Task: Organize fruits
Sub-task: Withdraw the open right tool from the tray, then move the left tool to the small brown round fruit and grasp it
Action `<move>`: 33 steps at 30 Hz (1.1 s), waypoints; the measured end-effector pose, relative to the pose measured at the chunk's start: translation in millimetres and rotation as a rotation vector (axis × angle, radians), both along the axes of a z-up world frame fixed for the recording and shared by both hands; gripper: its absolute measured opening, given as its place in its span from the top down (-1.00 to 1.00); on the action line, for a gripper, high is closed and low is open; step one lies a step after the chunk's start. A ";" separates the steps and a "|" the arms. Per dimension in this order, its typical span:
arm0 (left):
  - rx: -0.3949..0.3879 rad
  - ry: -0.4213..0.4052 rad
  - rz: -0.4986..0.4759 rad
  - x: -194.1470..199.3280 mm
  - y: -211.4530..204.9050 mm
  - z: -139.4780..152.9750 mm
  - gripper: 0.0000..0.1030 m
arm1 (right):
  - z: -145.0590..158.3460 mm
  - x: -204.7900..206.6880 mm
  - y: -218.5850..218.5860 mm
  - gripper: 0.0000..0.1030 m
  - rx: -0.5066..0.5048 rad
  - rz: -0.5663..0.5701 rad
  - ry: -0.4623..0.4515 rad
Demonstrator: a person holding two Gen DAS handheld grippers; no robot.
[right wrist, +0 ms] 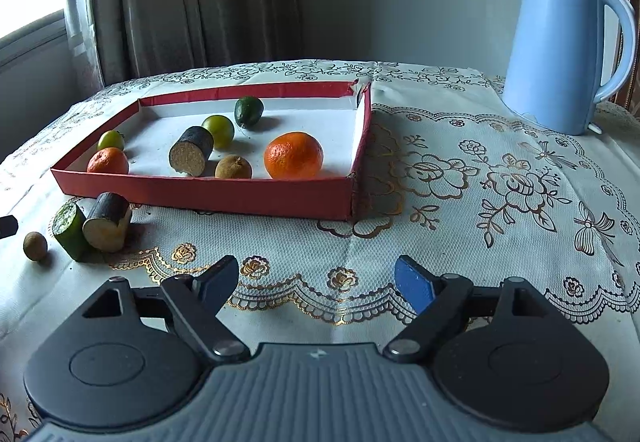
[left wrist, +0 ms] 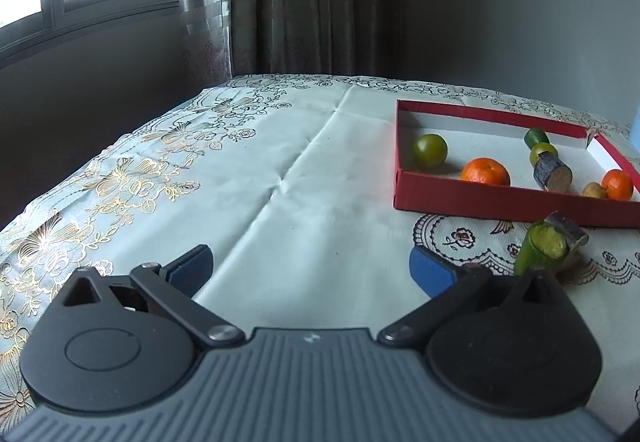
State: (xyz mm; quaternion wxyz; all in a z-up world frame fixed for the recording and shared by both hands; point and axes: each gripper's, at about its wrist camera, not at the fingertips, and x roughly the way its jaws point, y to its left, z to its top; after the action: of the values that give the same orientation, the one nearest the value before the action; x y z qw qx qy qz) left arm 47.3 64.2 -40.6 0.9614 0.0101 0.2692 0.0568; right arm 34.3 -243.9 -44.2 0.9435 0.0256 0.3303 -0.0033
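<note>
A shallow red box lies on the tablecloth and holds several fruits: a large orange, a smaller orange, a dark sugarcane piece, green limes and a brown longan. In front of its left corner, outside it, lie a cut cucumber piece, a sugarcane piece and a small longan. My right gripper is open over the cloth with nothing between its pads. My left gripper is open too, empty, left of the cucumber.
A light blue electric kettle stands at the back right of the table. Curtains and a window are behind the table. The lace-patterned cloth spreads to the right of the box.
</note>
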 end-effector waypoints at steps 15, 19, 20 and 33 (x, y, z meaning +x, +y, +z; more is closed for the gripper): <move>0.041 -0.044 -0.120 -18.5 -32.9 2.9 -1.00 | -0.3 -1.2 -11.2 -0.66 0.075 -0.002 -0.014; 0.040 -0.032 -0.135 -17.9 -33.4 -0.6 -1.00 | -0.4 -1.2 -11.9 -0.66 0.079 -0.003 -0.015; 0.035 -0.033 -0.147 -18.6 -33.6 -0.9 -1.00 | -0.4 -1.3 -11.9 -0.66 0.080 -0.003 -0.015; 0.052 0.065 -0.197 1.8 -48.3 -6.7 -0.76 | -0.4 -1.0 -12.5 -0.66 0.087 -0.003 -0.017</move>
State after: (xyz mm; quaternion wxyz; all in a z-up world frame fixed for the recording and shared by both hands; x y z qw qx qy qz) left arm 49.1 15.8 -47.3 0.9525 0.0633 0.2962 -0.0313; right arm 33.3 -256.4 -44.6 0.9443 0.0673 0.3220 0.0097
